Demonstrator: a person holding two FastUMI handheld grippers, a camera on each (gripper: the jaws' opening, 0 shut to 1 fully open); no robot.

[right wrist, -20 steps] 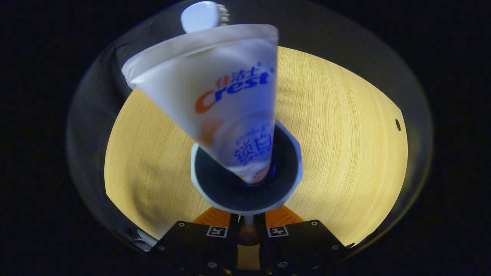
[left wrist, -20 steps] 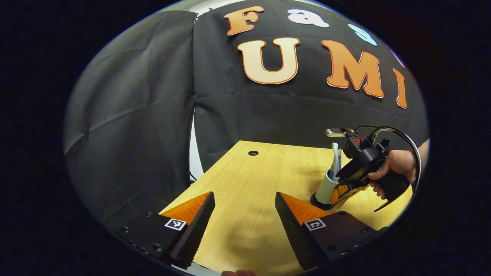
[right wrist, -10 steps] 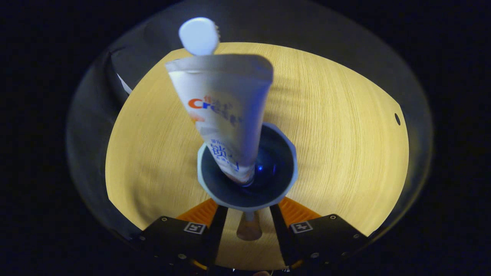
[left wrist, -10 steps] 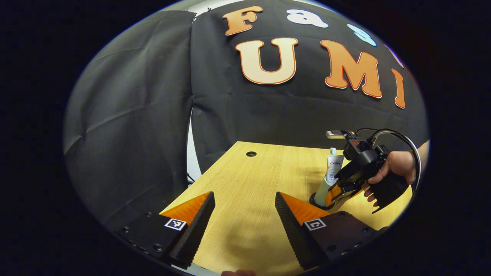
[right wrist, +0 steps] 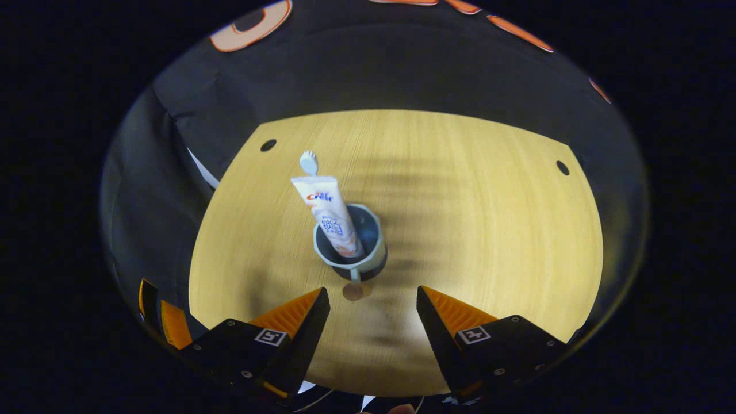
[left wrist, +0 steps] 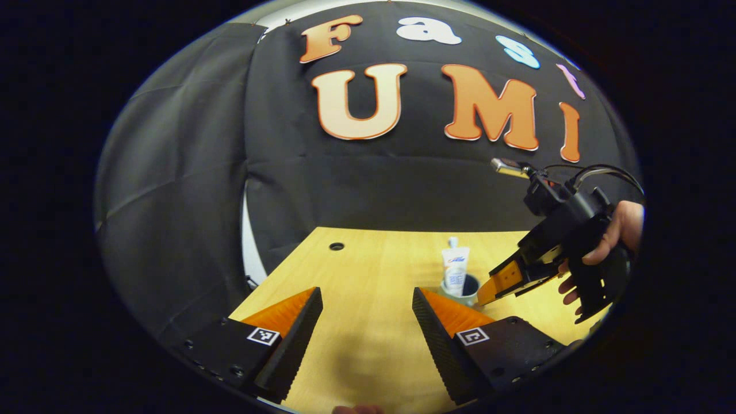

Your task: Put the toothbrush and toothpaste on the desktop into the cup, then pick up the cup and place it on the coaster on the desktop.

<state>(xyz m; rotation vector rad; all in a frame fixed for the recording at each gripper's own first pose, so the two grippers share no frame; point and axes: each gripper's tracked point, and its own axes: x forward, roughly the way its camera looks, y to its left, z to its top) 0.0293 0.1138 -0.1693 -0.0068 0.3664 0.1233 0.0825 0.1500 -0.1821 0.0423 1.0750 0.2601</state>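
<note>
Bare desk (right wrist: 489, 230) all round cup (right wrist: 368, 253), far from edges. Toothpaste (right wrist: 330, 215) upright, leaning left, beside toothbrush (right wrist: 309, 163). Left gripper (left wrist: 365, 322) and right gripper (right wrist: 372, 328) wide open, empty.

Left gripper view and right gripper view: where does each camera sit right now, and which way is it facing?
Left gripper view: rides the left gripper, low over the desktop, facing the booth wall; its open fingers show below, and the right gripper in a hand beside the cup.
Right gripper view: rides the right gripper, raised, looking down at the cup on the coaster; its open fingers show below.
Shared: the cup holding toothpaste and toothbrush, and the desktop.
</note>
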